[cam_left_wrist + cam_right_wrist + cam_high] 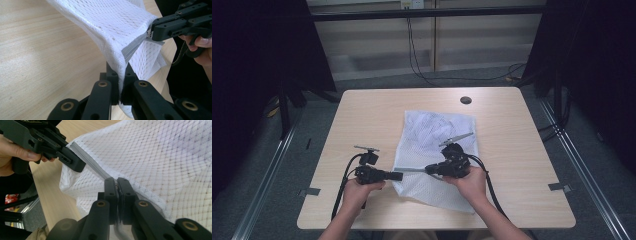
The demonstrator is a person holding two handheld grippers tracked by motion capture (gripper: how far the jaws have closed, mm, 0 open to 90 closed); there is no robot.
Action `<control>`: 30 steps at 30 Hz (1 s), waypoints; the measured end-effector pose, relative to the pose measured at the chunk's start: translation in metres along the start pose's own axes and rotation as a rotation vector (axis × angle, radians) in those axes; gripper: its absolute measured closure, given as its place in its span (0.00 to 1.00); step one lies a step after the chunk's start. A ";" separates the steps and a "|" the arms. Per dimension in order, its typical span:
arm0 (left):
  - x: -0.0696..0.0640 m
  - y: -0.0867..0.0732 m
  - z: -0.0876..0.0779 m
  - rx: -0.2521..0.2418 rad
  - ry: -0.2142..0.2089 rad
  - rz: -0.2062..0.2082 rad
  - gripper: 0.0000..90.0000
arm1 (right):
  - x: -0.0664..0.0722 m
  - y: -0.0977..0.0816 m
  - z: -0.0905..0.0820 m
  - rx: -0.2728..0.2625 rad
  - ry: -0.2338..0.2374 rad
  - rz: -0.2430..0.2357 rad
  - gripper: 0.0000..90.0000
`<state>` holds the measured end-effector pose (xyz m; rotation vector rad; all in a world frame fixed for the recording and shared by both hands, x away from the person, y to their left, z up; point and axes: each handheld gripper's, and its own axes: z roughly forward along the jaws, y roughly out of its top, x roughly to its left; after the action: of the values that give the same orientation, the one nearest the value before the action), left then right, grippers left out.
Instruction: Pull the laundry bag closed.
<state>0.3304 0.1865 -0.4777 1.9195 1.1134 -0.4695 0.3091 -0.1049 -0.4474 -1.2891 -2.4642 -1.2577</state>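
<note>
The mesh bag (434,150) lies right of centre on the surface (362,115), reaching its near edge. My left tool (396,176) is clamped on its near-left corner; my right tool (428,170) pinches its grey zipper (92,166).

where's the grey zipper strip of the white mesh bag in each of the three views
High view: grey zipper strip runs level between the two grippers, at the mesh bag's near-left edge.
Left gripper view: centre right.
Right gripper view: upper centre-left.
Shared landmark: the wooden table.

Bare table (362,115) around mesh bag (432,130)
</note>
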 end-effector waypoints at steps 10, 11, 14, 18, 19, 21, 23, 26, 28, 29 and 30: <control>-0.001 0.000 0.001 0.005 -0.008 -0.011 0.98 | 0.000 -0.001 -0.001 0.005 -0.001 -0.006 0.97; -0.001 0.000 0.001 0.004 -0.007 -0.007 0.98 | 0.000 -0.001 -0.001 0.003 0.001 -0.007 0.97; -0.001 -0.001 0.001 0.005 -0.001 -0.013 0.98 | 0.000 -0.001 -0.001 0.006 0.004 -0.009 0.97; 0.000 0.000 0.000 0.006 0.000 -0.001 0.98 | -0.001 -0.001 -0.003 0.006 -0.002 -0.007 0.97; -0.001 -0.001 0.000 0.004 0.001 -0.006 0.98 | -0.001 -0.001 -0.003 0.007 0.001 -0.006 0.97; -0.001 0.000 0.001 0.002 0.000 -0.007 0.98 | -0.001 -0.001 -0.004 0.008 -0.004 -0.006 0.97; 0.000 0.000 0.000 0.002 0.008 0.000 0.98 | -0.001 -0.002 -0.005 0.005 -0.006 -0.012 0.97; -0.001 -0.001 0.000 0.002 0.000 -0.011 0.98 | -0.004 -0.003 -0.006 -0.003 0.003 0.002 0.97; -0.001 0.000 0.000 0.004 0.000 -0.007 0.98 | -0.004 -0.003 -0.007 0.003 0.002 -0.001 0.97; -0.001 -0.001 0.001 0.003 -0.004 -0.013 0.98 | -0.004 -0.003 -0.008 0.004 0.001 -0.003 0.97; -0.001 -0.001 0.001 0.003 -0.002 -0.012 0.98 | -0.004 -0.003 -0.008 0.004 -0.001 -0.005 0.97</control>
<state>0.3292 0.1853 -0.4775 1.9159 1.1240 -0.4797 0.3070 -0.1139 -0.4459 -1.2836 -2.4717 -1.2525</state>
